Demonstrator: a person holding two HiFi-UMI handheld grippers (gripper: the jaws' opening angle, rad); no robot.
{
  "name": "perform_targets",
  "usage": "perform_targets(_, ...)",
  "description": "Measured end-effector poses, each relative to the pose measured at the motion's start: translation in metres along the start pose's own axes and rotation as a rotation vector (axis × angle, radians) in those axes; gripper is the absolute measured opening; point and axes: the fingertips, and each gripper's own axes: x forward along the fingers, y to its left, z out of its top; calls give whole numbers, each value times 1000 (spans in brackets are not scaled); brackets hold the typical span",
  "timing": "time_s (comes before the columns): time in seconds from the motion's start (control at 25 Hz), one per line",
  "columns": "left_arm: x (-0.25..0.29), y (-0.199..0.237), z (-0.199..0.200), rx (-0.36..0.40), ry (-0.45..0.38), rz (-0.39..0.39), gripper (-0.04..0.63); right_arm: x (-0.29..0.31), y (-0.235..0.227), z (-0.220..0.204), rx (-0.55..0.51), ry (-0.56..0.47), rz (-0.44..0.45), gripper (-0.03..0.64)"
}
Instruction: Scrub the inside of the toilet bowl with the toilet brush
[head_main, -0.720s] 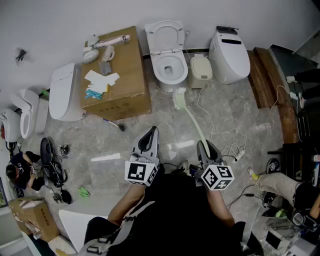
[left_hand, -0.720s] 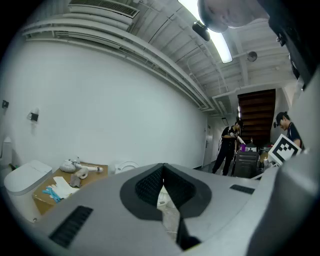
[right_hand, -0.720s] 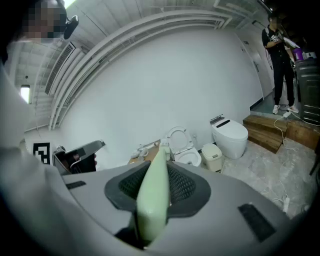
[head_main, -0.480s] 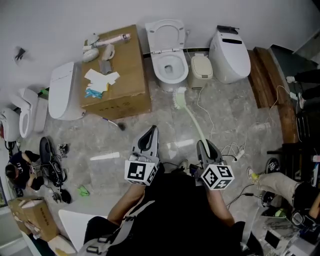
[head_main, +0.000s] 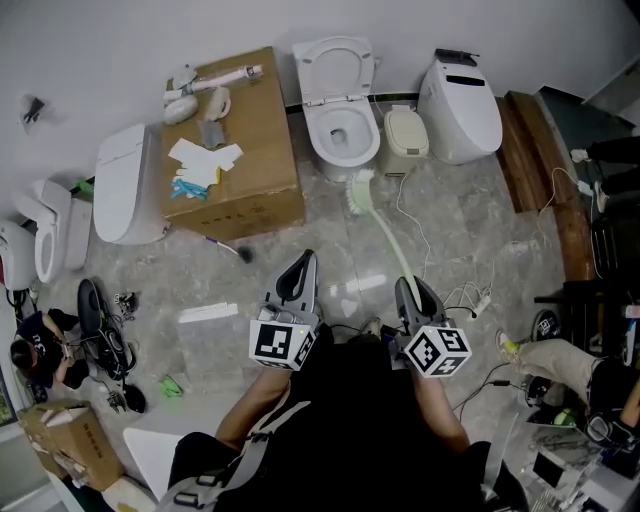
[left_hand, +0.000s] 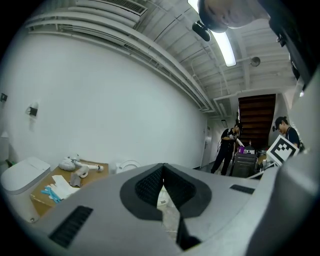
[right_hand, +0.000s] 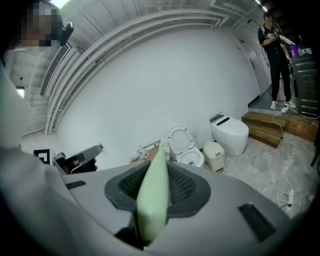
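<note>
Your right gripper (head_main: 406, 288) clamps the pale green toilet brush (head_main: 383, 240), its head just near of the open toilet (head_main: 320, 155); your left gripper (head_main: 298, 268) has its jaws together on nothing.

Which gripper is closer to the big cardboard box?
Left. The left gripper hangs just this side of the cardboard box, by its near corner. The right gripper, shut on the toilet brush, is farther off to the right.
</note>
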Motion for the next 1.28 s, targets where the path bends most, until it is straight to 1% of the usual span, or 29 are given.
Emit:
perform_targets(0.16,-4,22,-5,-20,5,-22,6,11,19,-4,-3,-13,-21,112)
perform_targets(0.32,0,37,-9,-20,20,-26,6,24,27,-3,3,-29,-31,112)
perform_targets(0.52,16,51,-19,-34,46,-22,6,45,22,-3,14,-3,-39,112)
perform_targets(0.72,48,72,-23,-35,53,7,6,90,4,10,18,16,-26,112)
perform_targets(0.88,87,87,-16,-19,56,28,6,136,-18,40,20,25,-10,112)
perform_targets(1.04,150,103,-2,9,52,47,6,183,-43,85,22,13,10,112)
perform_targets(1.28,245,100,21,60,46,47,6,241,-90,142,27,12,39,112)
